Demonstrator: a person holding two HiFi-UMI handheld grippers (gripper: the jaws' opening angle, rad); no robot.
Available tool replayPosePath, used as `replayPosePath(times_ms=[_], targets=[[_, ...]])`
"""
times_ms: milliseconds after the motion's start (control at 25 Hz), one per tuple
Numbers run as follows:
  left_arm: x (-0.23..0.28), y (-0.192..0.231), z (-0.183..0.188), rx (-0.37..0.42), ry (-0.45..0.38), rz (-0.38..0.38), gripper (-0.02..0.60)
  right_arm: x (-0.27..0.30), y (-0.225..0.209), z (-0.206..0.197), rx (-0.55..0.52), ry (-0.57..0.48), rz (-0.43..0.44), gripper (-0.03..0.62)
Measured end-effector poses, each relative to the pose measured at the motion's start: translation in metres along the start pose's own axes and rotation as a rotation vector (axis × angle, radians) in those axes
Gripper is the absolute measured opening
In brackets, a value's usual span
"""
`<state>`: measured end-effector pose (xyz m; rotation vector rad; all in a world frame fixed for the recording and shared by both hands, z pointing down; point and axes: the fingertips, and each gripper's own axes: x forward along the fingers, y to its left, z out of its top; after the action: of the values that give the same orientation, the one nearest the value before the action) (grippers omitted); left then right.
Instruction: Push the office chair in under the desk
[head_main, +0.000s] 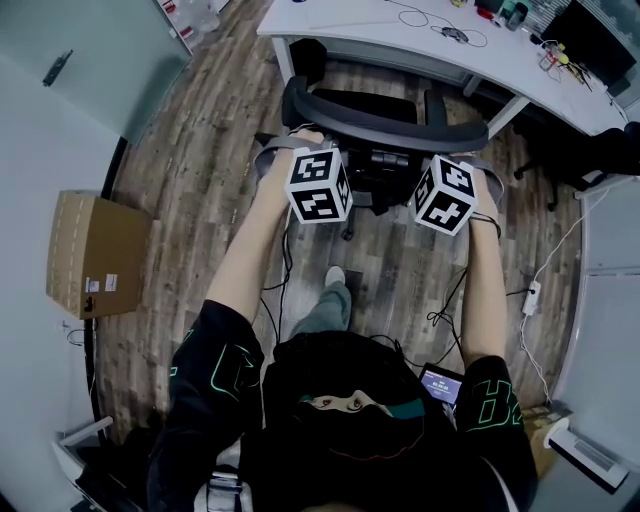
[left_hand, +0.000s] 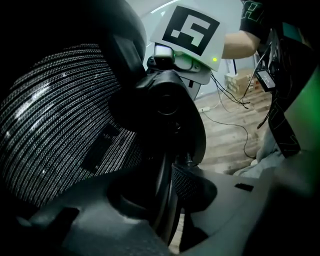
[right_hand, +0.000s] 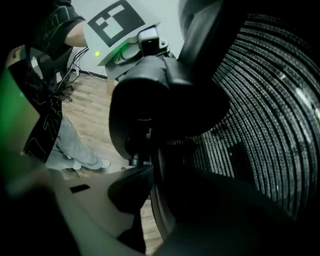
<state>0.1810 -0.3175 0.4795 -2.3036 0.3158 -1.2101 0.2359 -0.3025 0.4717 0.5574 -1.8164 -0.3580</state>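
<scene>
The black mesh office chair (head_main: 385, 128) stands in front of the white desk (head_main: 400, 35), its seat partly under the desk edge and its backrest towards me. My left gripper (head_main: 298, 135) is shut on the left side of the backrest rim, my right gripper (head_main: 466, 145) on the right side. In the left gripper view the rim (left_hand: 165, 175) runs between the jaws of the left gripper (left_hand: 167, 202), with the mesh (left_hand: 55, 125) on the left. In the right gripper view the right gripper (right_hand: 150, 200) clamps the rim, with the mesh (right_hand: 270, 100) on the right.
A cardboard box (head_main: 95, 255) sits on the wood floor at the left. Another black chair (head_main: 590, 155) stands at the right by the desk. A power strip (head_main: 531, 297) and cables trail across the floor at the right. My foot (head_main: 335, 275) is behind the chair's base.
</scene>
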Motion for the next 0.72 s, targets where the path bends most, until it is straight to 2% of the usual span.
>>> replayPosePath(times_ms=[360, 720], targets=[[0.017, 0.047, -0.029, 0.014, -0.019, -0.047, 0.140, 0.033, -0.042, 0.016, 0.019, 0.018, 0.029, 0.120], [0.033, 0.088, -0.053, 0.036, -0.038, -0.043, 0.140, 0.062, -0.080, 0.026, 0.023, 0.046, 0.040, 0.118]])
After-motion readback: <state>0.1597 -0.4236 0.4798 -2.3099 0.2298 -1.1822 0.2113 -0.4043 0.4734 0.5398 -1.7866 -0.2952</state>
